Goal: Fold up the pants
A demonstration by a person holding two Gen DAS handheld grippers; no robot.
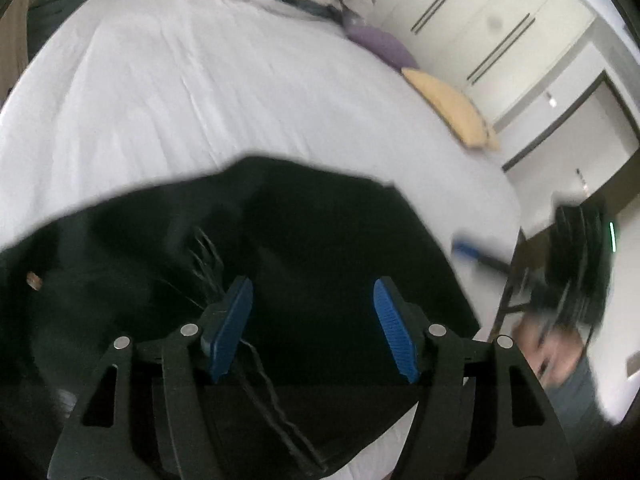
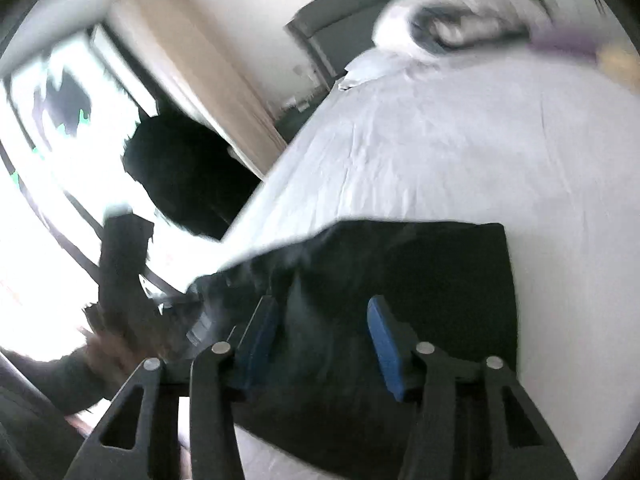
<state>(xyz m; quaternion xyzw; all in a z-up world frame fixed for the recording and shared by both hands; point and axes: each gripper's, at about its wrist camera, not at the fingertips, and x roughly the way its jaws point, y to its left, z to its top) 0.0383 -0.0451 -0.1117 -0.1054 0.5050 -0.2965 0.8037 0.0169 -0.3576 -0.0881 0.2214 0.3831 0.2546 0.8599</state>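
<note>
Black pants [image 1: 280, 248] lie folded on the white bed [image 1: 200, 100], at its near edge. Above their left part hangs the left gripper [image 1: 312, 320], its blue pads [image 1: 230, 328] spread apart, nothing pinched between them. Above their right part hangs the right gripper [image 2: 324, 340], likewise released and blurred. Beyond the pants, at the bed's far right edge, lie a purple cushion [image 1: 380, 46] and a yellow cushion [image 1: 452, 106].

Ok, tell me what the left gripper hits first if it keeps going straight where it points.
Most likely the black pants on the white bed sheet; they fill the view between its open fingers, though depth is unclear.
</note>
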